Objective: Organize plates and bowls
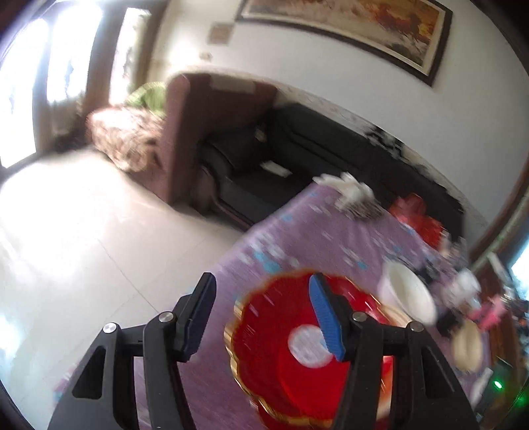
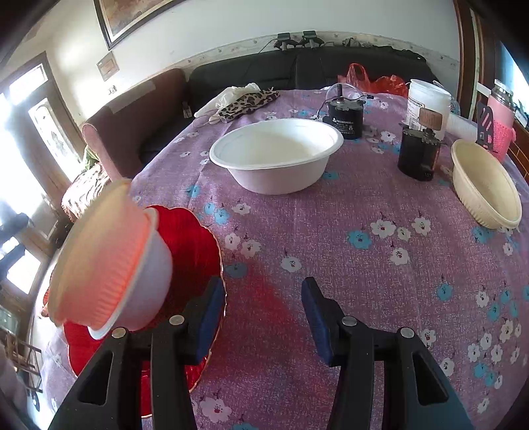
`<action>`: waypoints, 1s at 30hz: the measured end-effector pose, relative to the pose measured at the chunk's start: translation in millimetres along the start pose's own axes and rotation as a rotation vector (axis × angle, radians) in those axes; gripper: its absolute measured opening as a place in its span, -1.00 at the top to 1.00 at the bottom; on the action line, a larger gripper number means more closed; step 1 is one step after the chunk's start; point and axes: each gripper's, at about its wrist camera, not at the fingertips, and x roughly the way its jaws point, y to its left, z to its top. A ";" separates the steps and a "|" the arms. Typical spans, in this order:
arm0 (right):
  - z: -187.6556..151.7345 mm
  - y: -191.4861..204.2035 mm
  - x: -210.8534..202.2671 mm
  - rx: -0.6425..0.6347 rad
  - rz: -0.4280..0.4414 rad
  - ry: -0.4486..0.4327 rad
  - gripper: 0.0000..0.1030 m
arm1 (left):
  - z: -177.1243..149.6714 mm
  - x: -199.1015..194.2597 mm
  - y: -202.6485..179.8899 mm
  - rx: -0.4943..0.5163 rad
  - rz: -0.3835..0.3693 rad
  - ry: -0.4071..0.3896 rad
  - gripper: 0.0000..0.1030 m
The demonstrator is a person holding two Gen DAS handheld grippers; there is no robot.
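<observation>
- Setting: a living room with a dark sofa [image 2: 297,71] against the far wall and a framed painting [image 1: 350,29] above it; the worktop [image 2: 330,251] wears a purple cloth printed with small flowers.
- Landmark: a red plate [image 2: 191,238] with a scalloped gold rim, lying flat near the worktop's left edge.
- Left tongs [image 1: 264,317]: jaws wide, gripping nothing. In the blurred left wrist view they hang over the red plate's left rim, one finger over the plate and the other over the cloth beyond it.
- Right tongs [image 2: 264,314]: jaws wide and empty, over bare cloth just right of the red plate, pointing toward the far side.
- Stacked bowls [image 2: 109,261]: a ribbed cream bowl nested in a white one, tilted on their side over the red plate, mouths facing left. What supports them is not visible.
- White bowl [image 2: 276,153]: upright and empty, beyond the red plate toward the sofa, straight ahead of the right tongs.
- Cream bowl [image 2: 484,193]: empty, leaning slightly, far right of the red plate.
- Deciding relation (judgement): both loose bowls lie ahead and right of the red plate, so the right tongs are nearer to them; the white bowl sits on their forward axis.
- Clutter beyond the white bowl: a black motor [image 2: 345,119], a dark jar [image 2: 418,155], a white tub [image 2: 428,102] and a leopard-print cloth [image 2: 249,102].
</observation>
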 end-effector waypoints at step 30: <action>-5.1 9.2 21.9 -0.077 -0.004 0.042 -0.11 | 46.7 127.2 -10.8 0.020 -0.300 0.121 -0.27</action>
